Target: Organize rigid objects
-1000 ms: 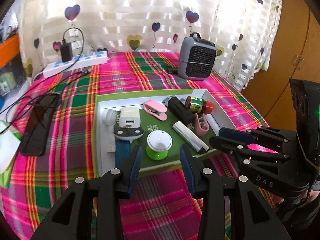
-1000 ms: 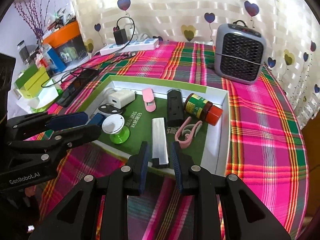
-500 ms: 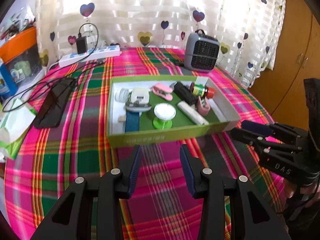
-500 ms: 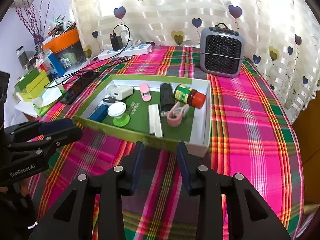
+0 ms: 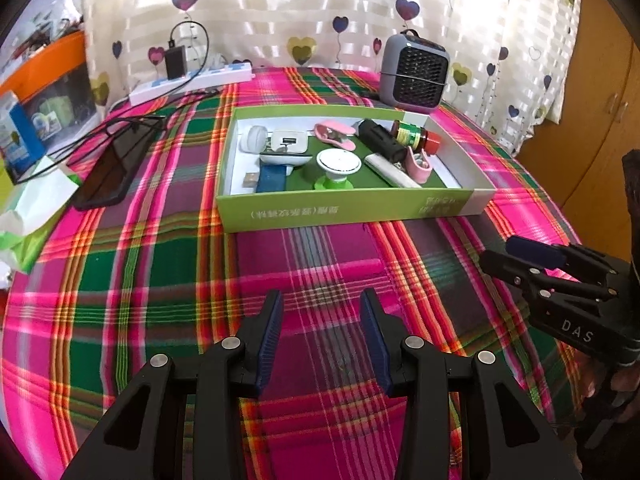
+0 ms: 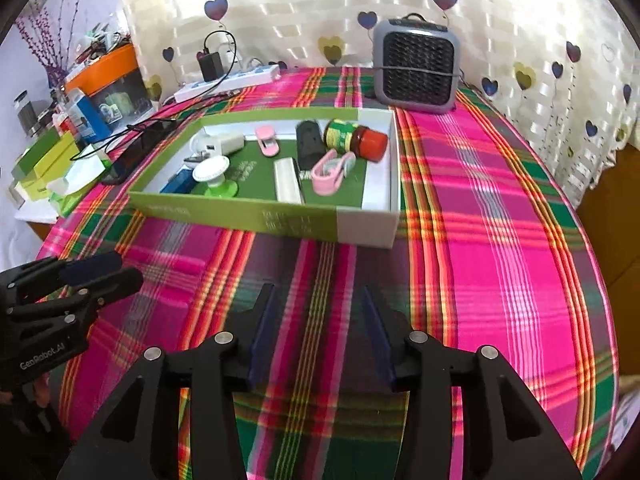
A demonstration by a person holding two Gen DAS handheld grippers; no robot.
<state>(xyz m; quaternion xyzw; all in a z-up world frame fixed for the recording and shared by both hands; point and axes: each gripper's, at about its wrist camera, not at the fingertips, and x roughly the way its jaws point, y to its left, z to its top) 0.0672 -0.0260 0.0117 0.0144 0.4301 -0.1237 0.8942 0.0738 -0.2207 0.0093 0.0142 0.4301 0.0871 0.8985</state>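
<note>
A green and white cardboard box [image 5: 344, 210] [image 6: 256, 216] sits mid-table on the plaid cloth. Inside lie a white charger [image 5: 289, 142], a green-footed white stand [image 5: 338, 168] [image 6: 212, 174], a white bar [image 6: 287, 181], a black case [image 5: 380, 142] [image 6: 309, 144], a red-capped jar [image 5: 416, 136] [image 6: 356, 138] and pink clips [image 6: 330, 172]. My left gripper [image 5: 320, 320] hangs open over bare cloth, well short of the box. My right gripper [image 6: 316, 320] is also short of the box, its jaws opening with nothing between them.
A grey heater [image 5: 414, 74] [image 6: 416, 68] stands behind the box. A white power strip [image 5: 192, 82] with a black plug, cables and a dark phone [image 5: 112, 172] lie at the left. Boxes and an orange bin [image 6: 104, 76] crowd the far left. A wooden cabinet [image 5: 600, 100] stands right.
Both grippers have pulled back from the box, which now looks smaller and farther. The right gripper's jaws have spread from nearly shut to wide. The white bar stays in the box.
</note>
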